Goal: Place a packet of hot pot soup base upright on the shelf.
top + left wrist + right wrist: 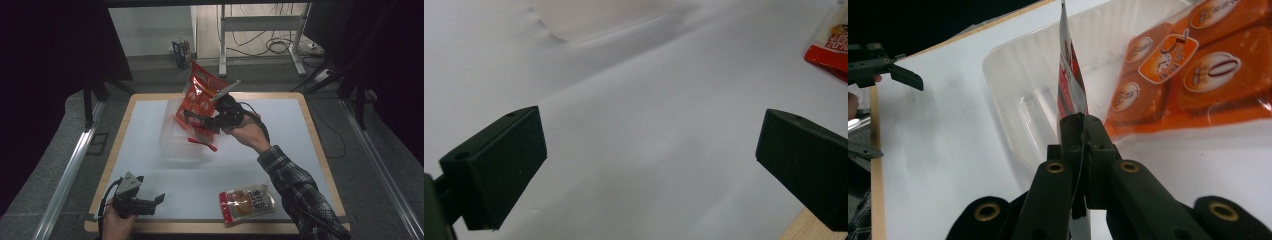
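Item 1. My right tongs [200, 120], centre of the high view, slightly above the middle: clenched on the sealed edge of an orange snack bag [201, 92]. In the right gripper view the jaws meet flat on that thin seam [1071, 95], and the bag's printed face [1193, 75] fans out to the upper right.

Item 2. The orange snack bag: held in the air, tilted, its lower end over a clear plastic tray [175, 142] at centre left of the white counter [280, 130]. From above, the bag overlaps the tray's far corner; I cannot tell whether it touches the rim.

Item 3. My left tongs [159, 199], lower left of the high view: released, the jaws standing wide apart with only bare counter between them in the left gripper view. They rest low near the front edge, well apart from the tray.

Item 4. A second snack bag [246, 201], red-edged with a clear window, lies flat at lower centre right, untouched; its corner [831, 45] shows at the upper right of the left gripper view.

Handling note, my own judgement: the step in hand looks to be lowering the orange bag into the tray. I should keep the pinch firm on the seam, bring the hanging end down inside the walls first, then lay the rest flat before letting go. The tray looks light and may slide, so the free tongs could steady its near rim.
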Action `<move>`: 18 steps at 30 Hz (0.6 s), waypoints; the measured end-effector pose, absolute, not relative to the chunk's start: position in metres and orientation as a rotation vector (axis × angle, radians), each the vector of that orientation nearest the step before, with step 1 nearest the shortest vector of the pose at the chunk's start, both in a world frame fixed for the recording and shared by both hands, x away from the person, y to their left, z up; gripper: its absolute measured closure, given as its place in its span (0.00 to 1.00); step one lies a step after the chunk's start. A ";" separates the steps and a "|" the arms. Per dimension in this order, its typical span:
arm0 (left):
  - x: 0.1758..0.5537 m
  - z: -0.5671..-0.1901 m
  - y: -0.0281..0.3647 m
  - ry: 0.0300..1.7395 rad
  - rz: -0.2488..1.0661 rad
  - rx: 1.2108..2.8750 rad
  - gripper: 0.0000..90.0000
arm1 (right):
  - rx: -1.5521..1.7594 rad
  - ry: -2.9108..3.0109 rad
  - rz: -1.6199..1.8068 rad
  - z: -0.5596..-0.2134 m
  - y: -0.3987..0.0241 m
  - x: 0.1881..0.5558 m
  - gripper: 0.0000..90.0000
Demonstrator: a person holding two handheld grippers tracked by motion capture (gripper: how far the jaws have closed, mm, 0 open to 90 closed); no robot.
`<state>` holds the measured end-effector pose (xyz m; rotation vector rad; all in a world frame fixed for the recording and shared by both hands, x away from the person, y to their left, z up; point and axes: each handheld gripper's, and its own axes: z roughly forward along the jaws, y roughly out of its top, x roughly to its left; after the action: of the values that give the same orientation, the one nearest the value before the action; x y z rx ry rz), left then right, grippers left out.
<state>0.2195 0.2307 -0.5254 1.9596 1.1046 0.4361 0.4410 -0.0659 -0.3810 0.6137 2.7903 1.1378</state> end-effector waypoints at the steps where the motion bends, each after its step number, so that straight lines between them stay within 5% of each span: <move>1: 0.220 -0.525 0.231 1.104 0.437 1.958 0.00 | 0.614 2.793 1.133 -0.381 -0.064 0.442 0.98; 18: 0.219 -0.525 0.232 1.104 0.433 1.958 0.00 | 0.575 2.791 1.104 -0.386 -0.022 0.454 0.98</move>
<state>0.2193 0.2320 -0.5253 1.9579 1.1041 0.4334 0.4543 -0.0216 -0.3862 0.5751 2.7912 1.1042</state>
